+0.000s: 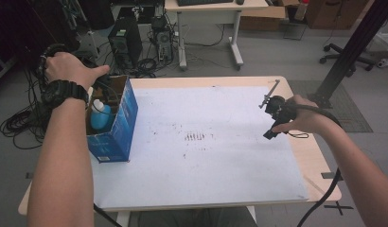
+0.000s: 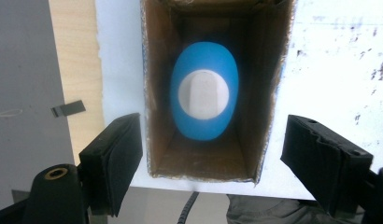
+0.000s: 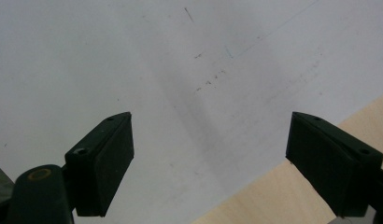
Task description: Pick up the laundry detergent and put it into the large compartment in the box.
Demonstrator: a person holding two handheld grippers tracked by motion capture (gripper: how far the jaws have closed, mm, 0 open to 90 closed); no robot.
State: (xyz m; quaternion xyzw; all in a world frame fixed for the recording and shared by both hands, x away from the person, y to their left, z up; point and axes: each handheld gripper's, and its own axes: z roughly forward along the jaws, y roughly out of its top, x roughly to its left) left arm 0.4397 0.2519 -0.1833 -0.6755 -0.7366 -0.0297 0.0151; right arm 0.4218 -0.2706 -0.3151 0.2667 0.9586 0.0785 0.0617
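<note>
Blue box [image 2: 213, 93]: blue bottle [image 2: 204, 91] upright inside | both tongs apart, empty

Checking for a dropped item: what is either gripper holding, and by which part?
Nothing. Left gripper is open above the bottle in its box; right gripper is open.

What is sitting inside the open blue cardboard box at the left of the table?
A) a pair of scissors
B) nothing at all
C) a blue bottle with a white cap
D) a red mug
C: the left gripper view looks straight down into the box and shows a blue bottle with a white cap standing inside it.
</note>
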